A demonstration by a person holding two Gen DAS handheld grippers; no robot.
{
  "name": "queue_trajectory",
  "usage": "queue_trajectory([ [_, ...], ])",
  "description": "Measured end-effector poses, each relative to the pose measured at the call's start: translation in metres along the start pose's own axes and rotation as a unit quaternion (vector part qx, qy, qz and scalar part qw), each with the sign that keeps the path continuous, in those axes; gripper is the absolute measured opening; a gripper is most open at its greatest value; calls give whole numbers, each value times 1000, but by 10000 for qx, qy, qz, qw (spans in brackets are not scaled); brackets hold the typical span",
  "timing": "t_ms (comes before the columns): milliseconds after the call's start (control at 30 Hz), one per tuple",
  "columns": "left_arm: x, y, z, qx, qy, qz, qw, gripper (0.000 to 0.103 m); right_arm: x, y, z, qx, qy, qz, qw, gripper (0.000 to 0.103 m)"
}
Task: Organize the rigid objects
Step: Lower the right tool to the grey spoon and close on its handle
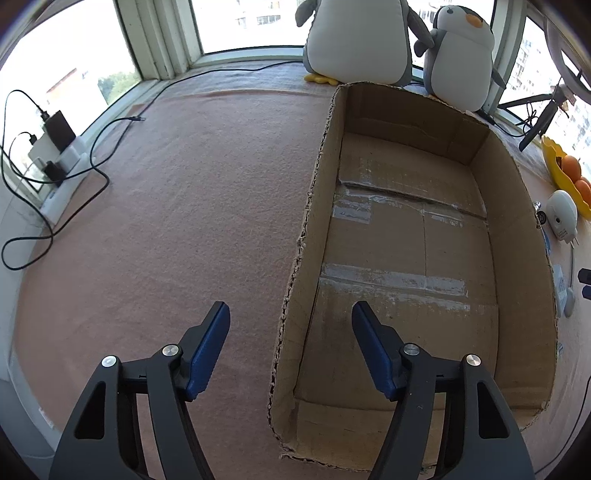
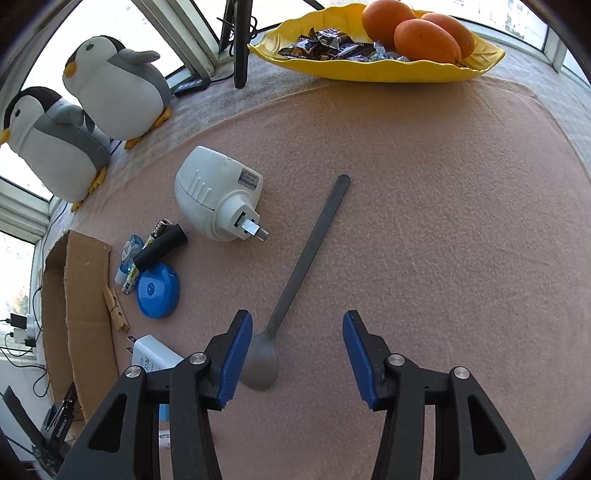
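No writing reads clearly on the white plug-in device's [image 2: 218, 195] label.

2 plush penguins [image 2: 92, 96] sit by the window [image 1: 243, 26] at the far edge of the pink cloth [image 2: 424, 221]. Yellow dish [image 2: 369, 68] holds 3 oranges [image 2: 424, 37] & wrapped sweets [image 2: 332, 46], w/ a black tripod leg [image 2: 242, 44] just beside it. Left side: white power strip [image 1: 62, 177] w/ chargers plugged in, black cables [image 1: 110, 147] trailing onto the cloth. Black clamp-like item [image 2: 55, 424] at lower left, prob. a stand.
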State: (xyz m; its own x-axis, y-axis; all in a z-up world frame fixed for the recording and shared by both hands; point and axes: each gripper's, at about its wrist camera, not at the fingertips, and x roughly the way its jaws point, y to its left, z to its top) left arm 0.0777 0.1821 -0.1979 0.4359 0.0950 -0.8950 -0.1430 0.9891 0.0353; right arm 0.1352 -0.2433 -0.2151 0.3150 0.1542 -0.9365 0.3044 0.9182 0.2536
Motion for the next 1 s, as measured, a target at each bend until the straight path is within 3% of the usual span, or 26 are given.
queue_trajectory([
  [167,4,-2,-4,-22,58,-33,10000,56,11,3,2,62,228,23,9997,38],
  [400,3,-2,-4,-34,34,-70,10000,56,15,17,5,-166,203,-243,9994,37],
  [667,4,-2,-5,-57,17,-82,9999,56,20,31,2,-997,217,-823,9914,15],
  [867,4,-2,-5,-75,19,-97,9999,56,14,9,2,-1042,302,-747,9913,8],
  [1000,5,-2,-3,-107,26,-135,9998,56,8,-15,0,-673,336,-362,9965,7],
])
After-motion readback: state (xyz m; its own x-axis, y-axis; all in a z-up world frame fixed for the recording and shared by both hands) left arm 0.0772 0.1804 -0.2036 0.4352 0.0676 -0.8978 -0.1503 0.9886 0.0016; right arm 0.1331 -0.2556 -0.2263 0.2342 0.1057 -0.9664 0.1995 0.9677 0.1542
